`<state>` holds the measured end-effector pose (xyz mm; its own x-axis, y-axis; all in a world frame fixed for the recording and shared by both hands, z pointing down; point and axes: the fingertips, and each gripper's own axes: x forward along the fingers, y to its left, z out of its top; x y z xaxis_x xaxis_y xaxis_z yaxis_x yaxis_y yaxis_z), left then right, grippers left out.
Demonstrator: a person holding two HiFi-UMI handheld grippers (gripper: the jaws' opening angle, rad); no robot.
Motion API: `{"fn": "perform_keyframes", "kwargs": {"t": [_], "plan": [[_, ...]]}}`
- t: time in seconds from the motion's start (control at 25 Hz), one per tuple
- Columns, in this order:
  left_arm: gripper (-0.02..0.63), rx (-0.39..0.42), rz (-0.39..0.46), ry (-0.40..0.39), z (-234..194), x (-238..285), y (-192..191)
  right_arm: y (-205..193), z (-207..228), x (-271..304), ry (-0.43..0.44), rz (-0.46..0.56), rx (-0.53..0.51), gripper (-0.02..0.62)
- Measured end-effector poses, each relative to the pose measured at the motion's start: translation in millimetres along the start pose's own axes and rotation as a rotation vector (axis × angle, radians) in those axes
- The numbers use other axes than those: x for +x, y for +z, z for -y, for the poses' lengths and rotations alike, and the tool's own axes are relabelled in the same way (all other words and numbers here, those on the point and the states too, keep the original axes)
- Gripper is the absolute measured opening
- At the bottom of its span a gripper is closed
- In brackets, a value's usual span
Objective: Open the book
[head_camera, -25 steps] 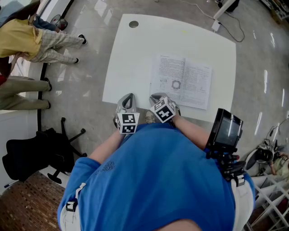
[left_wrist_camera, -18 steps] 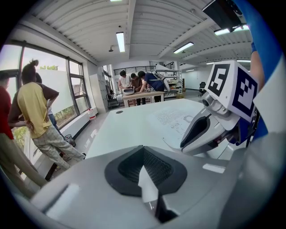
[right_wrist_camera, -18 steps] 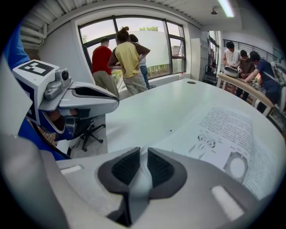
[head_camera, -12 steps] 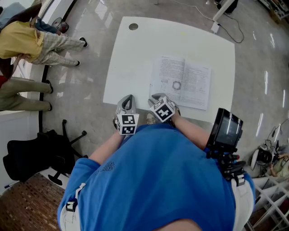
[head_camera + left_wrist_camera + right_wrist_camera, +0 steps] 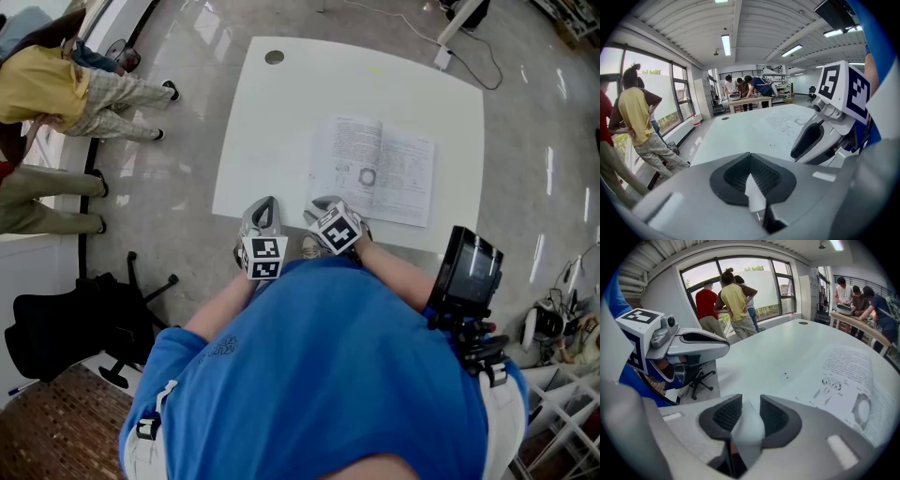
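Nearest, low in the centre of the head view, two tongs hover at the desk's near edge. The left tongs (image 5: 265,208) are pressed together on nothing. The right tongs (image 5: 323,202) have just been opening and now stand spread, nothing between them. Just beyond, right of centre, one book (image 5: 375,171) lies flat with its pages showing on the one white desk (image 5: 272,122). The opening looks done, so the next move calls only for drawing both tongs clear. Far upper left, at least two bystanders (image 5: 56,89).
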<state>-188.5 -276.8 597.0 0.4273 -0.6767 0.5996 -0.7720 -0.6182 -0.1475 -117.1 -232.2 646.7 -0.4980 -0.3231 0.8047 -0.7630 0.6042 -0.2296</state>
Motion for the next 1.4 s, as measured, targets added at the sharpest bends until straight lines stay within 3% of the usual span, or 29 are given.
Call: {"fn": "perform_keyframes", "kwargs": {"t": [0.2,0.48,0.72,1.08,1.4], "plan": [[0.0,0.0,0.013,-0.011,-2,8,5,12,7,-11,-0.028,0.031,0.001,0.112],[0.0,0.047,0.067,-0.092,29,19,11,11,19,-46,-0.163,0.141,0.031,0.104],[0.0,0.108,0.164,-0.185,75,3,42,5,32,-116,-0.378,0.286,0.049,0.091],[0.0,0.193,0.305,-0.205,146,-30,85,-33,61,-226,-0.657,0.521,0.018,0.074],[0.0,0.177,0.408,-0.232,234,-81,106,-108,38,-314,-0.704,0.625,0.046,0.072]]}}
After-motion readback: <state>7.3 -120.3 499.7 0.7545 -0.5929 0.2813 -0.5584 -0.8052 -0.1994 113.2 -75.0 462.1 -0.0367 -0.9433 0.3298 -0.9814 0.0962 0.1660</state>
